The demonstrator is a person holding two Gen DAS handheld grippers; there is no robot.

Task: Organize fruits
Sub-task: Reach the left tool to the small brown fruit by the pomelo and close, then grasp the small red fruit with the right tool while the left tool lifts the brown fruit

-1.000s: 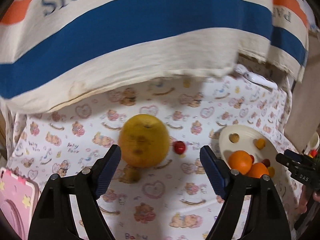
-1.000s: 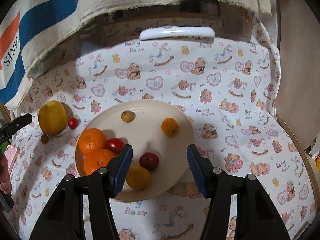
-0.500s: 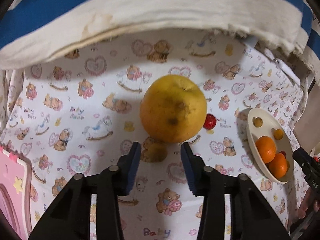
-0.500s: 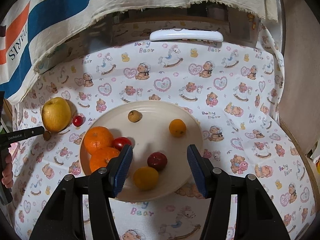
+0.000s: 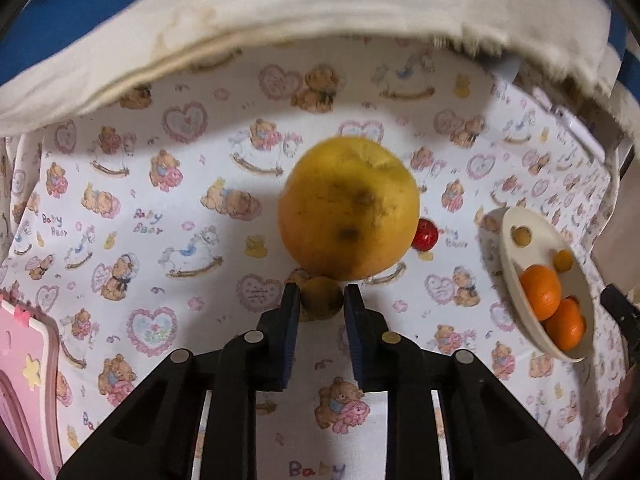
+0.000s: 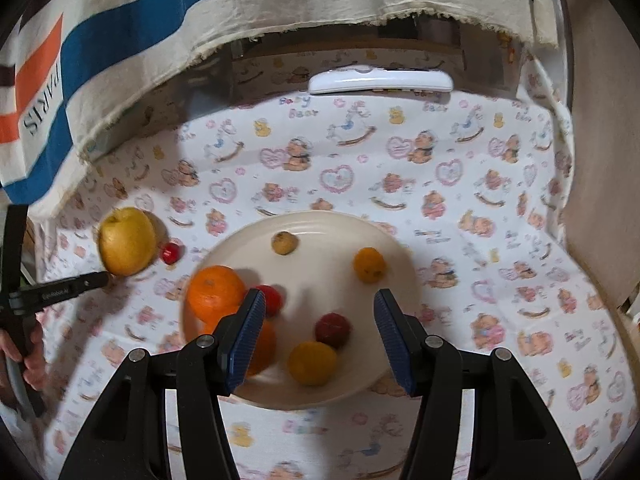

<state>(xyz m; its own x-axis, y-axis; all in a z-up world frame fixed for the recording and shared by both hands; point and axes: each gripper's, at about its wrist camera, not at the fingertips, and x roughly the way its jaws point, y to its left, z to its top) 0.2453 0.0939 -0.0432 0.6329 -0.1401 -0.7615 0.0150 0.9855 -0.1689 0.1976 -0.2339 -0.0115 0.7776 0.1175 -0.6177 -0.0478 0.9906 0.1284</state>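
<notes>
In the left wrist view my left gripper is shut on a small brownish-yellow fruit on the cloth, just in front of a large yellow apple. A small red fruit lies right of the apple. The cream plate with two oranges sits at the right. In the right wrist view my right gripper is open and empty above the plate, which holds several fruits: oranges, a dark red one, yellow ones. The apple and the left gripper show at the left.
A striped blue, cream and orange cloth hangs low over the back of the surface. A white remote lies at the back. A pink item sits at the left edge. A wall borders the right side.
My left gripper has moved forward and down toward the apple and closed its jaws from wide open onto the small brownish-yellow fruit. My right gripper has drifted slightly over the plate, still open.
</notes>
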